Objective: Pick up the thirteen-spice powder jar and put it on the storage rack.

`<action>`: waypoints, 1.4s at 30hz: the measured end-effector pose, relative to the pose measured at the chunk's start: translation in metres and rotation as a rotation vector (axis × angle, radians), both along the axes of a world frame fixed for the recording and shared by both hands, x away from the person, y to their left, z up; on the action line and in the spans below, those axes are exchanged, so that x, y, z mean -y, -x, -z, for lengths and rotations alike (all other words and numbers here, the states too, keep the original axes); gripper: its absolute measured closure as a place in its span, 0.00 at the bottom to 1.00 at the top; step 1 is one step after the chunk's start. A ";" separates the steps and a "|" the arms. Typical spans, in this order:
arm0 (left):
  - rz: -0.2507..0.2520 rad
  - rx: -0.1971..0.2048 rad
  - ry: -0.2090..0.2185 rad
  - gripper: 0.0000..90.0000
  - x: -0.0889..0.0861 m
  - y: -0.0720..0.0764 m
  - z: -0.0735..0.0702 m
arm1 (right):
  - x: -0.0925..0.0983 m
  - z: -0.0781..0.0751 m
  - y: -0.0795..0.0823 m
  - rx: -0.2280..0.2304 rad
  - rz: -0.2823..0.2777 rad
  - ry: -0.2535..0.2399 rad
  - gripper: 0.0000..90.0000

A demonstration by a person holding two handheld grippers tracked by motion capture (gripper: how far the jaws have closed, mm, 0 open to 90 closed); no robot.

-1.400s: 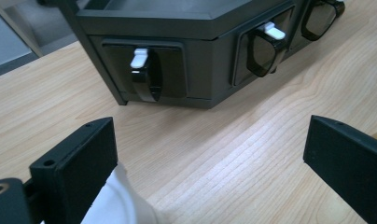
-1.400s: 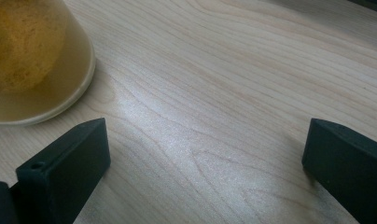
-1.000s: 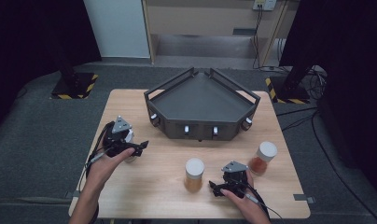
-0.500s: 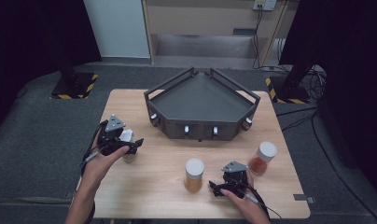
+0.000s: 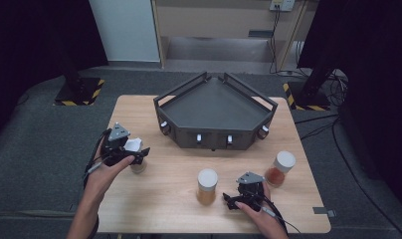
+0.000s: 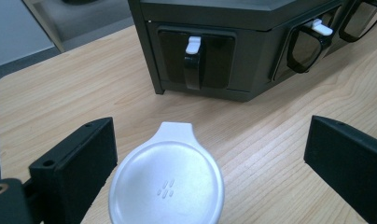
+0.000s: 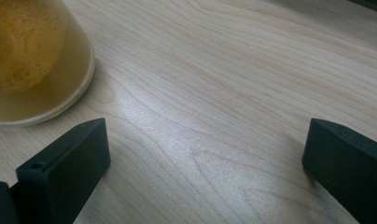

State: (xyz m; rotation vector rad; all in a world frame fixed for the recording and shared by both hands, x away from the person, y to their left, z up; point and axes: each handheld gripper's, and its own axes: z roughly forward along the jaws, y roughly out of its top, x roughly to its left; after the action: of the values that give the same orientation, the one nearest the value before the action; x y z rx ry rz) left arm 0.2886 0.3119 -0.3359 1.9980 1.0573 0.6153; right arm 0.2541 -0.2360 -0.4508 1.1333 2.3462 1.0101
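White jar lid [image 6: 167,184] unlabelled, dot emblem; left gripper [image 6: 210,158] spread around it; right gripper [image 7: 205,158] spread, empty.

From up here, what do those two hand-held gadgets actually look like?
Both are black tools. The left gripper and the right gripper each carry a grey three-cornered plate on top and trail a dark cable back along the forearm. Each ends in two blocky, matte black jaws, with a small round hole in one jaw. No sleeves reach the forearms.
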 end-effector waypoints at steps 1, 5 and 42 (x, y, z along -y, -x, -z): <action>-0.002 -0.001 -0.001 0.01 -0.001 0.000 0.000 | 0.000 0.000 0.000 0.000 0.000 0.000 0.01; -0.008 -0.002 0.001 0.01 -0.003 0.001 0.002 | 0.000 0.000 0.000 0.000 0.000 0.000 0.01; -0.020 -0.052 0.010 0.02 -0.022 -0.008 0.045 | 0.000 0.000 0.000 0.000 0.001 0.000 0.01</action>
State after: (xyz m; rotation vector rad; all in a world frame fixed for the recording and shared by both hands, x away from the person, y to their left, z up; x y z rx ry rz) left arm 0.2969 0.3338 -0.3806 2.0065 1.1109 0.5695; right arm 0.2539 -0.2359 -0.4508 1.1342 2.3455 1.0096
